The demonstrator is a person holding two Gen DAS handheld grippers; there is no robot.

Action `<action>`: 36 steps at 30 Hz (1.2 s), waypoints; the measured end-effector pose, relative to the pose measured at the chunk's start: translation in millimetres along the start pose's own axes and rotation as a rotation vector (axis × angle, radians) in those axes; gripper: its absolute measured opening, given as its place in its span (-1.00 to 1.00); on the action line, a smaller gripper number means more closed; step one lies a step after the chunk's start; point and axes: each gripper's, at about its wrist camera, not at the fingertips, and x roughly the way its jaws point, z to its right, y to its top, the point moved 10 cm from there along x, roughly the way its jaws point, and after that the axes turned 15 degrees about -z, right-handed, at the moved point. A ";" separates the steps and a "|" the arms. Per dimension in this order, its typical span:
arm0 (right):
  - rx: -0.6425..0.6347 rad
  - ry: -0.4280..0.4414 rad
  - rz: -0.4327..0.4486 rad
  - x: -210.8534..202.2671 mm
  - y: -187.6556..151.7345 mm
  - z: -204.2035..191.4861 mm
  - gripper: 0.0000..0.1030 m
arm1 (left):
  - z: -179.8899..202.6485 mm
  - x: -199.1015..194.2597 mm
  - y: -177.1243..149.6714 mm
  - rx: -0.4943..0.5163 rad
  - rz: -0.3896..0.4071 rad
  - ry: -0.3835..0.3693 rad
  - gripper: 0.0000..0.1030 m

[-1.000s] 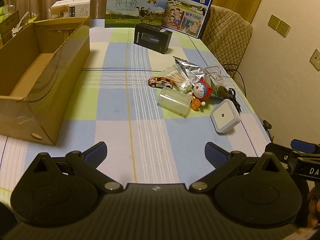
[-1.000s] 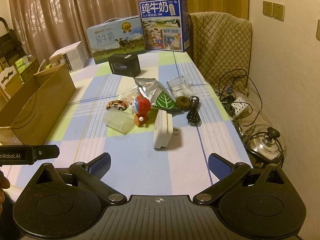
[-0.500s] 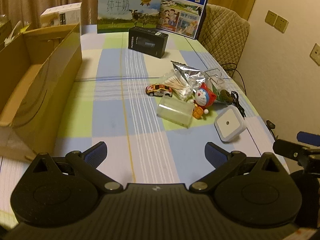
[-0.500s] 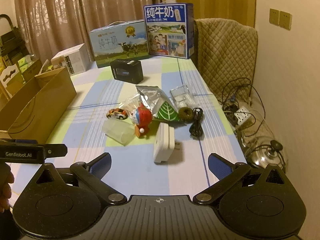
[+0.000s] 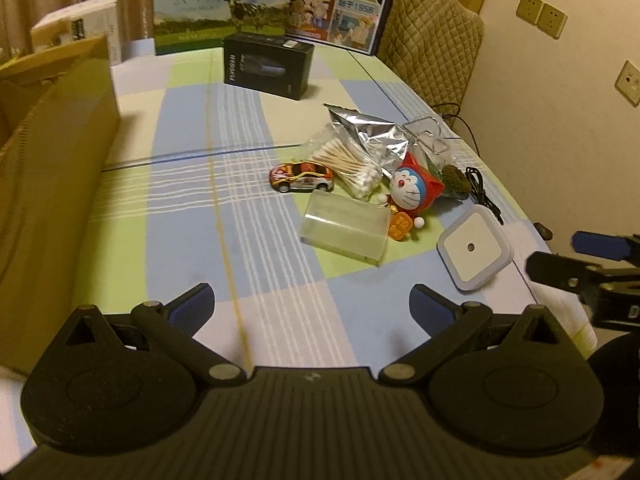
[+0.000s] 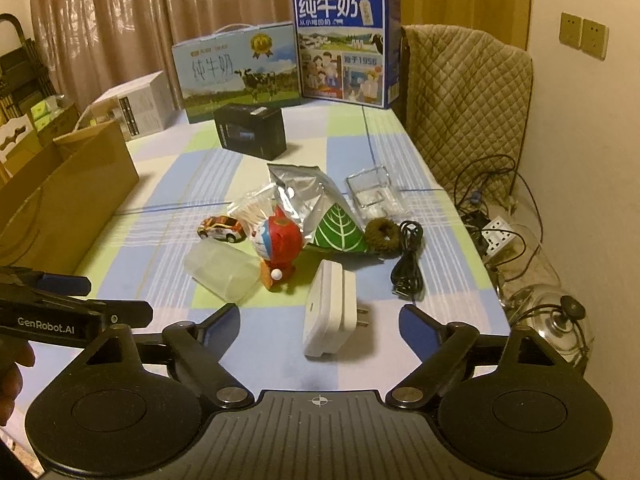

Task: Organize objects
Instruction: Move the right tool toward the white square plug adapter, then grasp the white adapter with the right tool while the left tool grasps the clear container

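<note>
A heap of small things lies on the checked tablecloth: a toy car [image 5: 302, 176] [image 6: 221, 229], a bag of cotton swabs [image 5: 348, 162], a silver foil pouch [image 6: 298, 188], a red Doraemon figure [image 5: 414, 194] [image 6: 278, 240], a clear plastic box [image 5: 345, 229] [image 6: 222, 270], a white plug night light [image 5: 474, 248] [image 6: 330, 314], a black cable [image 6: 408, 266]. My left gripper [image 5: 312, 306] is open and empty, short of the clear box. My right gripper [image 6: 320, 320] is open, its fingers either side of the night light's near end.
An open cardboard box [image 5: 48, 184] [image 6: 68, 196] stands at the left. A black box [image 5: 268, 65] and two milk cartons [image 6: 344, 46] stand at the far end. A quilted chair [image 6: 468, 108] and a floor power strip [image 6: 498, 232] are to the right.
Both grippers have moved forward toward the heap. The night light now lies between the right gripper's fingers. Nothing on the table has moved.
</note>
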 end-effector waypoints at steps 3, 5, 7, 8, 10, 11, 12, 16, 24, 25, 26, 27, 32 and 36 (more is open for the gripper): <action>0.012 0.001 -0.022 16.5 2.1 2.4 0.43 | 2.3 11.1 5.8 0.025 -0.012 -0.005 0.97; 0.016 -0.001 -0.030 26.7 3.8 4.4 0.31 | 3.5 19.0 9.7 0.037 -0.020 -0.007 0.95; 0.017 -0.005 -0.036 35.8 5.6 6.1 0.25 | 3.9 25.1 13.3 0.040 -0.027 -0.015 0.88; 0.019 -0.008 -0.040 40.1 6.3 7.3 0.20 | 4.3 29.1 15.8 0.045 -0.030 -0.019 0.87; 0.021 -0.007 -0.047 47.5 7.7 8.6 0.11 | 4.9 34.5 19.9 0.057 -0.026 -0.017 0.86; 0.023 -0.009 -0.049 50.3 8.4 9.9 0.04 | 5.6 37.4 22.3 0.065 -0.021 -0.014 0.85; 0.025 -0.011 -0.051 52.8 8.7 11.1 0.00 | 6.3 39.7 24.2 0.071 -0.018 -0.017 0.85; 0.034 -0.012 -0.047 58.3 10.4 15.3 -0.31 | 9.9 48.8 33.0 0.108 0.000 -0.023 0.85; 0.029 -0.012 -0.028 60.1 10.2 14.4 -0.42 | 17.3 64.2 49.3 0.156 0.017 -0.045 0.75; 0.032 -0.010 -0.028 60.0 10.2 14.1 -0.42 | 19.1 65.3 50.6 0.164 0.018 -0.051 0.71; 0.035 -0.008 -0.029 59.9 10.4 14.6 -0.42 | 21.0 67.7 51.8 0.174 0.015 -0.057 0.68; 0.037 -0.007 -0.030 59.6 10.3 14.7 -0.42 | 22.2 69.7 52.6 0.178 0.012 -0.061 0.63; 0.044 -0.009 -0.026 57.6 11.0 16.4 -0.46 | 24.5 77.9 55.5 0.196 0.000 -0.059 0.43; 0.049 -0.013 -0.030 56.0 10.0 16.7 -0.46 | 25.5 79.0 55.5 0.208 -0.001 -0.051 0.35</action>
